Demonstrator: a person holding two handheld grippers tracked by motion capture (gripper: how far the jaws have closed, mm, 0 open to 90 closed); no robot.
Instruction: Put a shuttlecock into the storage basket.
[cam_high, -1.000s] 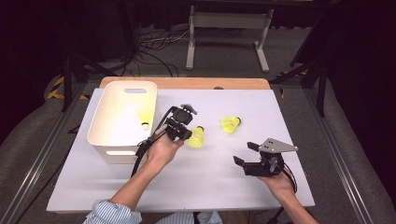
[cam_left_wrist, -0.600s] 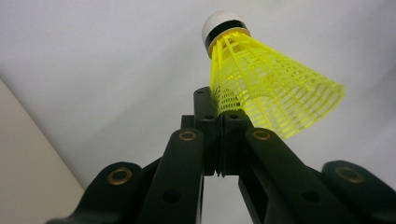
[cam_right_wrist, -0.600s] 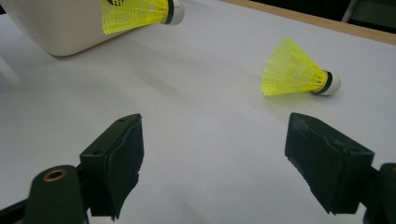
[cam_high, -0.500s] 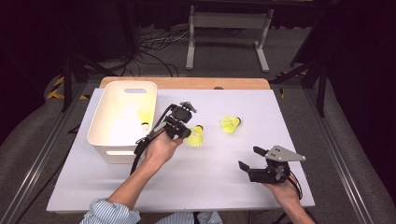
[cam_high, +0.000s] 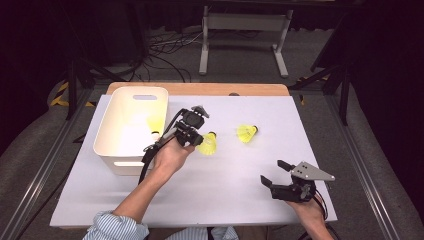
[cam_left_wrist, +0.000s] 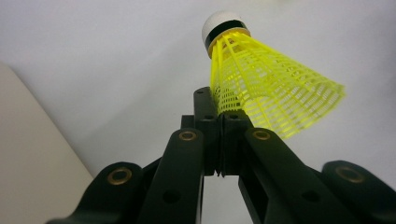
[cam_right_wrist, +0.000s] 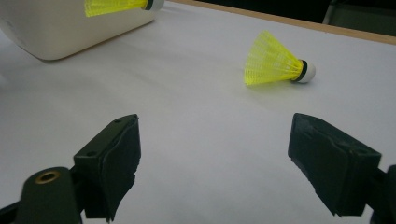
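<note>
Carrying a yellow shuttlecock (cam_high: 207, 144) at frame centre, pinched by its skirt in the closed left gripper (cam_high: 196, 131) fingers just beside the white bin (cam_high: 131, 130), next lifting over the rim; right gripper (cam_high: 278, 172) fingers just spreading, empty, lower right.

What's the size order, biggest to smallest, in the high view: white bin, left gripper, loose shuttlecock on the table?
1. white bin
2. left gripper, jaws shut on its own shuttlecock
3. loose shuttlecock, much like the held one.

wide-open claw (cam_right_wrist: 215, 163) over white table (cam_right_wrist: 196, 116), yellow shuttlecock (cam_right_wrist: 275, 65) lying beyond
</note>
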